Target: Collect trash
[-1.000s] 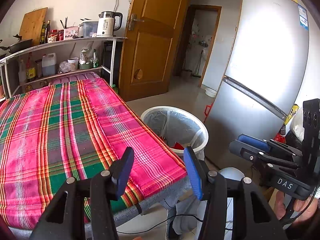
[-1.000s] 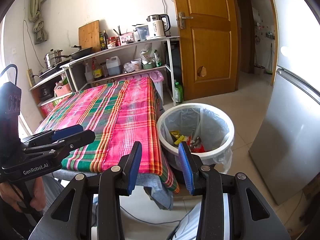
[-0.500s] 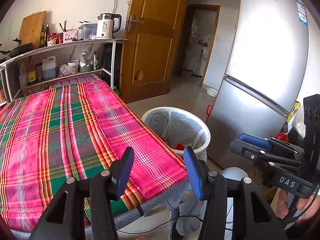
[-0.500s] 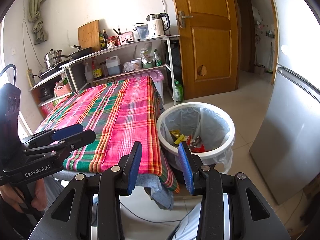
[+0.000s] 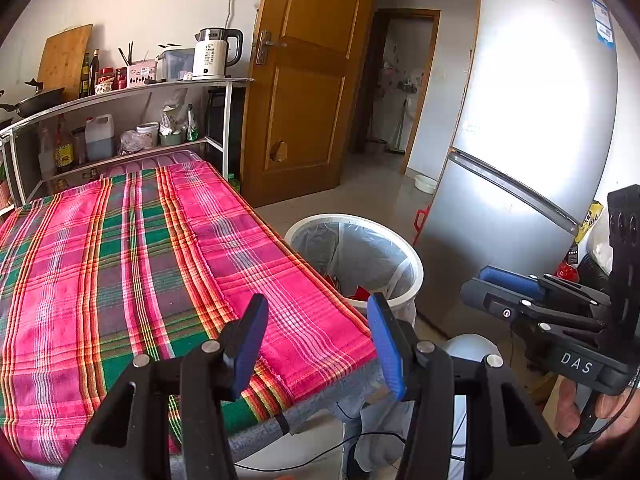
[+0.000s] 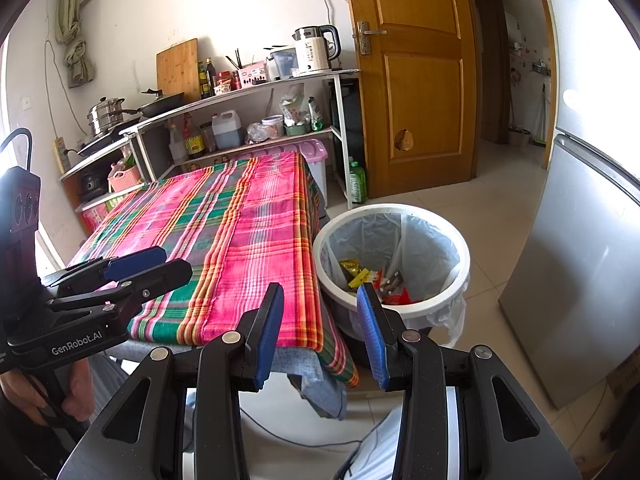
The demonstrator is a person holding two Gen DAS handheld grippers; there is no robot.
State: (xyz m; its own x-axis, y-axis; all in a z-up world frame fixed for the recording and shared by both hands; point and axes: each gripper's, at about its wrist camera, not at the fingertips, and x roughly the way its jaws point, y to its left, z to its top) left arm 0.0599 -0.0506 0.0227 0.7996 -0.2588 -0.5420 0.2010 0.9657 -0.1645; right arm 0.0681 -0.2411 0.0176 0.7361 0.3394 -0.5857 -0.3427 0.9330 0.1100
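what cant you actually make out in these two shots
- Bin contents: in the left wrist view the tablecloth edge and the bin wall hide all but a red scrap; in the right wrist view the wrappers are too small to identify.
- Floor under the table: hidden by the cloth in both views.
- Right claw: seen side-on and cut by the frame edge in the left wrist view.
- Fridge front: glare washes it out.

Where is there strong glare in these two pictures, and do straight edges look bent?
Left wrist view: a large white glare washes out the fridge door; the door frame bows. Right wrist view: even light, trash in the bin sharp; the door and fridge edges curve.
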